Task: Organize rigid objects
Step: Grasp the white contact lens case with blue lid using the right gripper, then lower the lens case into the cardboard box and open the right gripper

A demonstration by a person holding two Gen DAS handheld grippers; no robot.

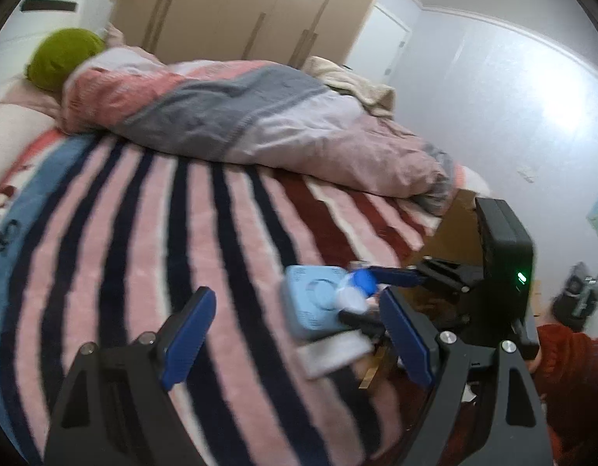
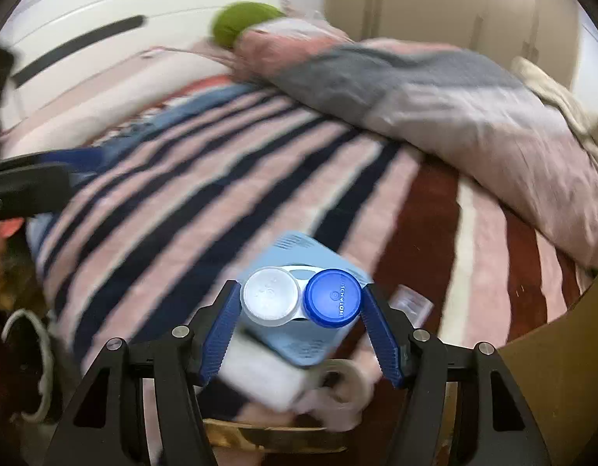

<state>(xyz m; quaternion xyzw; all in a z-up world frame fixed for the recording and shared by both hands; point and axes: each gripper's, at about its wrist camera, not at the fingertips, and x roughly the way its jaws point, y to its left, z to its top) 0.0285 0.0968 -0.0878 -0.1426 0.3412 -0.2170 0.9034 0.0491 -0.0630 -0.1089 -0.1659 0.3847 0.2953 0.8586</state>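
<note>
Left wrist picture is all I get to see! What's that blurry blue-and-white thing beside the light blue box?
Observer: It's a contact lens case with two round lids, a white lid and a blue lid.
Operator: Is anything holding it?
Observer: Yes, the right tongs are shut on it, with one pad against each lid.
Operator: Is there something near it that I can't see?
Observer: A small clear container, too blurred to name, lies on the striped blanket just right of the tongs.
</note>
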